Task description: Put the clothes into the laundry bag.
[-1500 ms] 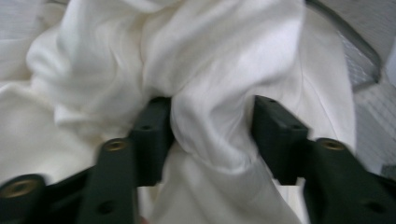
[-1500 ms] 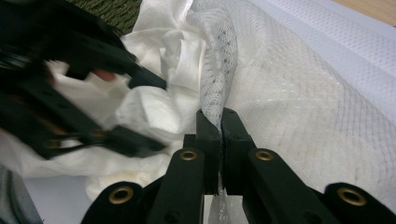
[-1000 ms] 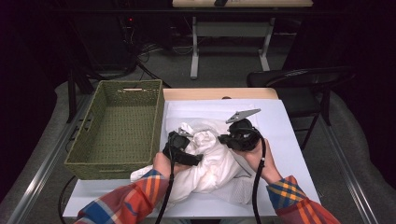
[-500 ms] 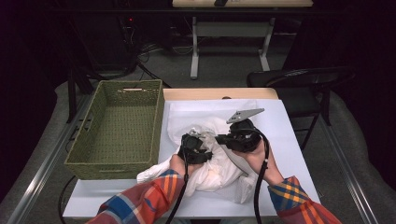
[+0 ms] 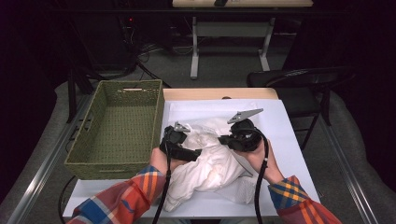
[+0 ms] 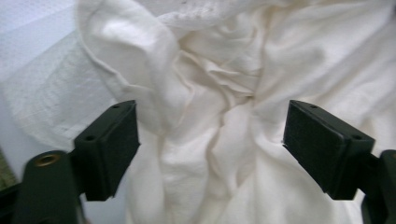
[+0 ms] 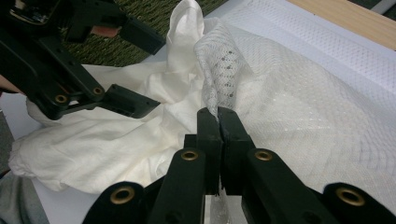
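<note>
A crumpled white cloth lies on the white table cover. My left gripper hovers over the cloth's left part. In the left gripper view its jaws stand wide apart, with folds of the cloth below and between them, untouched by the pads. These jaws have just been opening. My right gripper is shut on a raised fold of the cloth's netted fabric, pinched at its fingertips. The right gripper view also has the left gripper at the upper left.
A green woven basket stands left of the cloth, against the table cover's edge. A bare wooden strip runs along the far side. A dark chair is beyond the right corner. A metal rail borders the left.
My left gripper swung right toward the right gripper half a second ago, then came back left over the cloth. The cloth's folds shifted a little. The right gripper stayed in place.
</note>
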### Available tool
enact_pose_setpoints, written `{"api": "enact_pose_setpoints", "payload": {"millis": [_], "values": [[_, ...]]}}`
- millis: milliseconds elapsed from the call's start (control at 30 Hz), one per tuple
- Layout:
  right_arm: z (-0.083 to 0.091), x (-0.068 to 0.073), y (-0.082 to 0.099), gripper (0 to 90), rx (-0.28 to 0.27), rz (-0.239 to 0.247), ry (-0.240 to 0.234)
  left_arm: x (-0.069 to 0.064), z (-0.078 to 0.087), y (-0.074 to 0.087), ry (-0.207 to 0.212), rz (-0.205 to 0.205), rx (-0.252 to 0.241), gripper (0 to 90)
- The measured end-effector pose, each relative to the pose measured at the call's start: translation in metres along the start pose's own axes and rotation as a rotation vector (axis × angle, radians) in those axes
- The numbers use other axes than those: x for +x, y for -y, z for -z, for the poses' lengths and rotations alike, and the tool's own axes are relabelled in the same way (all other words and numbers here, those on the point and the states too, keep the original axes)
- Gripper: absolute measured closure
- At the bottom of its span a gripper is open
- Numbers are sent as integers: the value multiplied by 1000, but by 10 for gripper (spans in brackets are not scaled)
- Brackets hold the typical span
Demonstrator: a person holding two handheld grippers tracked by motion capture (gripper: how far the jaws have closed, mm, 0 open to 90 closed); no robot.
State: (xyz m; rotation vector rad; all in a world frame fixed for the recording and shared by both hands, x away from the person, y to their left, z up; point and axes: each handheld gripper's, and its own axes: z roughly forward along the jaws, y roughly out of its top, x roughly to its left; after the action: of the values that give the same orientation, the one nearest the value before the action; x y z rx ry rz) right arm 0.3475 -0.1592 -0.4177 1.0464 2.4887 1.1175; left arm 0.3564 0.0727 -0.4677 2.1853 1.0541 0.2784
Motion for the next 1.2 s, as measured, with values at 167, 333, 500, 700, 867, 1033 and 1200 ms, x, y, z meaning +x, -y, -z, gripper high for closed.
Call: {"api": "enact_pose_setpoints", "payload": {"millis": [167, 333, 500, 700, 867, 1033, 1200], "values": [[1, -1, 0, 889, 0, 0, -5, 0, -20, -4, -29, 25, 12, 155], [2, -3, 1, 892, 3, -1, -5, 13, -38, -3, 51, 66, -17, 485], [3, -4, 1, 893, -8, -9, -3, 2, -34, -1, 128, 25, -50, 799], [3, 2, -2, 895, -32, -6, -17, -21, -38, -8, 178, -66, -69, 819], [4, 7, -3, 896, -48, 18, -47, -23, -54, -14, 157, -59, -45, 806], [-1, 3, 1, 894, 14, 14, -49, -8, -64, -19, 82, -11, -40, 713], [2, -4, 5, 892, 9, -7, -37, -5, -47, -19, 94, -36, 0, 495]]}}
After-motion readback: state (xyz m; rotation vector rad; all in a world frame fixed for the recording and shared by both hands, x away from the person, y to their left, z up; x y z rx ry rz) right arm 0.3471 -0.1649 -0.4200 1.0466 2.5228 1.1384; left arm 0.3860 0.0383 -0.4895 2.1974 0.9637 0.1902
